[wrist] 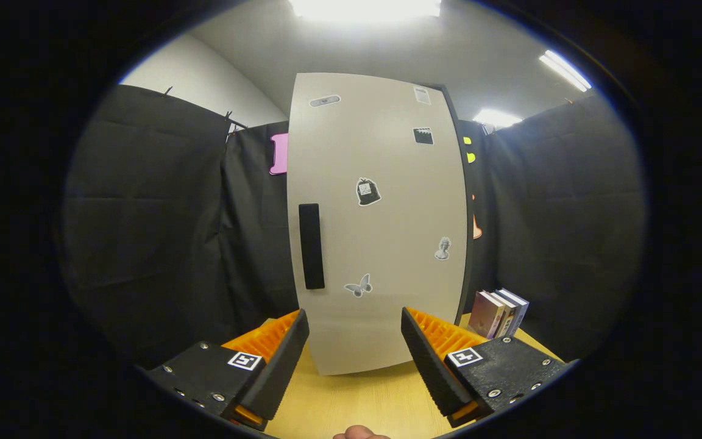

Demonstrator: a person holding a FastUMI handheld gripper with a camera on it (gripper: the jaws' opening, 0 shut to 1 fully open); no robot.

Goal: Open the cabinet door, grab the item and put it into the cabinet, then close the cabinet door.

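The tool (355, 360) is released: its two fingers (281, 360) stand well apart with nothing between them. Each finger is a black wedge with a finely ribbed inner pad, backed by orange ribbed plastic and mounted on a black block that carries screws and a square black-and-white marker. The surface below the fingers is a light wood-grain desk (357, 402). A small part of a hand (360, 433) shows at 6 o'clock from the tool, at the near edge of the desk.

Just ahead of the fingers, at 12 o'clock, the cabinet (457, 201) stands on the desk. Its door (381, 219) is shut. The door is a flat, smooth, matte beige panel, tall and rectangular, and it spans the gap between the fingers. A black vertical bar handle (311, 246) sits near the door's left edge, at 11 o'clock from the tool, above the left finger. Several small stickers (367, 192) are scattered over the panel, among them a butterfly shape (359, 285) low on the door. A dark cabinet edge shows along the door's right side.

At 2 o'clock from the tool, beyond the right finger and just beside the cabinet, a row of books (498, 313) stands upright on the desk, spines toward the tool. The tool touches neither the door nor the books.
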